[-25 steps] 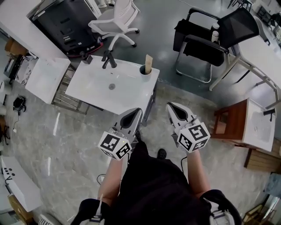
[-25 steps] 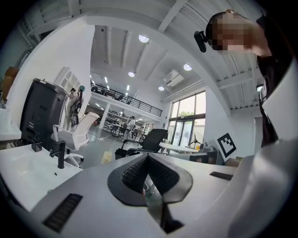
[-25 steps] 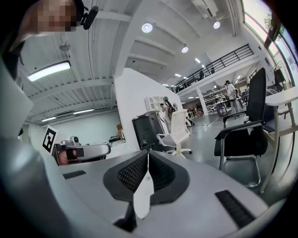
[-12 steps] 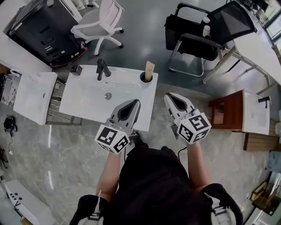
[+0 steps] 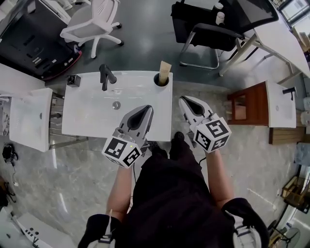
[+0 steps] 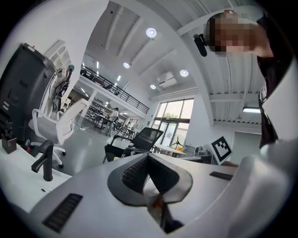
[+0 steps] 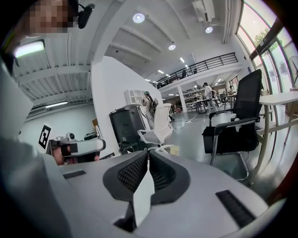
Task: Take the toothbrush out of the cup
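Bright, even light falls from round white ceiling lamps (image 6: 150,32) at upper centre; my views bow and blacken at the corners; the glossy grey stone floor (image 5: 72,169) glints at left.

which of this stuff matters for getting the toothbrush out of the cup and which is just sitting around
For the job:
- toothbrush, standing in the cup
- left tool and right tool, both shut and empty, short of the cup

Just around:
- sink with its faucet
- white swivel chair
- black chair
- wooden cabinet
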The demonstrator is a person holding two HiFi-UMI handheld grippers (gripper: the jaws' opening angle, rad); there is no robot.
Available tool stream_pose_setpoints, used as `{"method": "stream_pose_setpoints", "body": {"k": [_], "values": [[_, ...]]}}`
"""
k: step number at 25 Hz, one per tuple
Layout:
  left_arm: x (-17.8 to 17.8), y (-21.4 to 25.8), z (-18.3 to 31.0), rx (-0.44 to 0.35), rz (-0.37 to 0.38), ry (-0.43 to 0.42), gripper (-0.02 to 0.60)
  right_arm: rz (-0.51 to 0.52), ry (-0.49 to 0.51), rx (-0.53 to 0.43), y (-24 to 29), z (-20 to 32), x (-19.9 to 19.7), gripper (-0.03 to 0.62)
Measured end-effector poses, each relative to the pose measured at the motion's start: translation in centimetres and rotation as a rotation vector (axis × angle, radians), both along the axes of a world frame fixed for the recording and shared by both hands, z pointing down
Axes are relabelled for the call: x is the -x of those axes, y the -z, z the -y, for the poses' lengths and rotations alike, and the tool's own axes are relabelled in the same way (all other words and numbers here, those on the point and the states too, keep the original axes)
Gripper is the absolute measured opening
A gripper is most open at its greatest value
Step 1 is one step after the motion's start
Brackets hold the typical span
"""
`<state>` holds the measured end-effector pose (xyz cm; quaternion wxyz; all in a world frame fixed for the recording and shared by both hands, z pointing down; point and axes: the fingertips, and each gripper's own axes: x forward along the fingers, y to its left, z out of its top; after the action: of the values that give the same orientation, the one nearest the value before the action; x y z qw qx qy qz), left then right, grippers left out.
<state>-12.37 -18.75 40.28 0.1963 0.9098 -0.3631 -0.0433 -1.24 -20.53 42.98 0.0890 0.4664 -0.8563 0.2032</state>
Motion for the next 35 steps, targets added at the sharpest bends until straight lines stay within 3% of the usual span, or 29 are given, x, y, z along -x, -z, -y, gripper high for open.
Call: {"method": "stream_pose_setpoints", "body": {"k": [5,15,19,35], "values": [[-0.2,-1.6,0.2,0.043,0.007,-0.014,0.014,-0.001,0.000,0.037,-1.6,0.9,-0.1,0.034],[-0.5,-3.5,3.0,0.105,0.040,0.040,0.014,0.006,0.039,0.074,-4.7,6.3,0.1,0.037],[-1.2,-4.1,4.9,0.124,0.054,0.054,0.014,-0.001,0.063,0.102,-6.4,8.9,0.0,0.107],[-2.0,-6.9,7.8,0.200,0.104,0.104,0.014,-0.006,0.135,0.186,-12.2,15.4,0.8,0.141]]}}
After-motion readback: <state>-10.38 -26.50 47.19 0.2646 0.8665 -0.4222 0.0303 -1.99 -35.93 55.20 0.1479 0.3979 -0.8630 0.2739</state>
